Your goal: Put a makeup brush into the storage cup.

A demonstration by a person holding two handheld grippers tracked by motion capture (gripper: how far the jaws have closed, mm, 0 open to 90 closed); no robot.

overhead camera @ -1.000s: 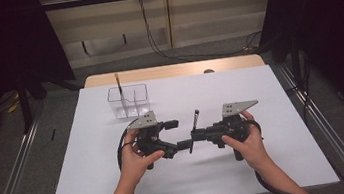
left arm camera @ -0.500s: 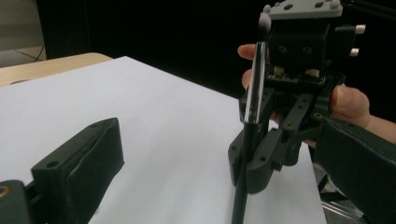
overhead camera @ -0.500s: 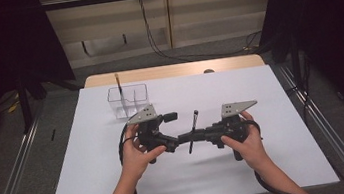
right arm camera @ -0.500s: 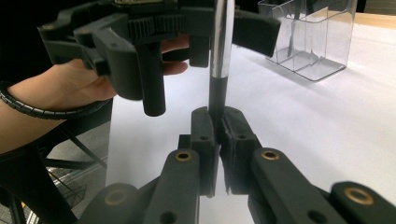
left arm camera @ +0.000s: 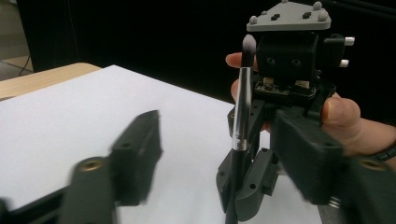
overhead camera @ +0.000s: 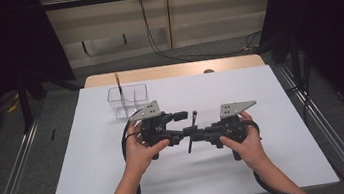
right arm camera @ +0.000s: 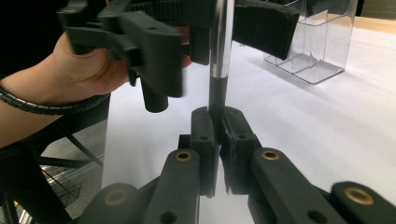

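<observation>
A makeup brush (left arm camera: 242, 109) with a black handle, silver ferrule and pale grey tip stands nearly upright over the white table top (overhead camera: 92, 158). My right gripper (right arm camera: 217, 125) is shut on its black handle low down. In the high view the brush (overhead camera: 192, 124) sits between the two hands at mid table. My left gripper (left arm camera: 222, 158) faces the right one, its jaws blurred and set on either side of the ferrule without touching it. They have just been closing on it. The right gripper view shows those same left jaws flanking the ferrule (right arm camera: 220, 42).
A clear plastic organiser box (overhead camera: 128, 101) stands behind the left hand, with a brown-handled stick (overhead camera: 118, 85) upright in it. A wooden table edge (overhead camera: 171, 71) lies beyond the white top. Dark curtains hang at both sides.
The left gripper's jaws have narrowed around the brush's upper part. The left hand shifted slightly; the right hand and brush stayed put.
</observation>
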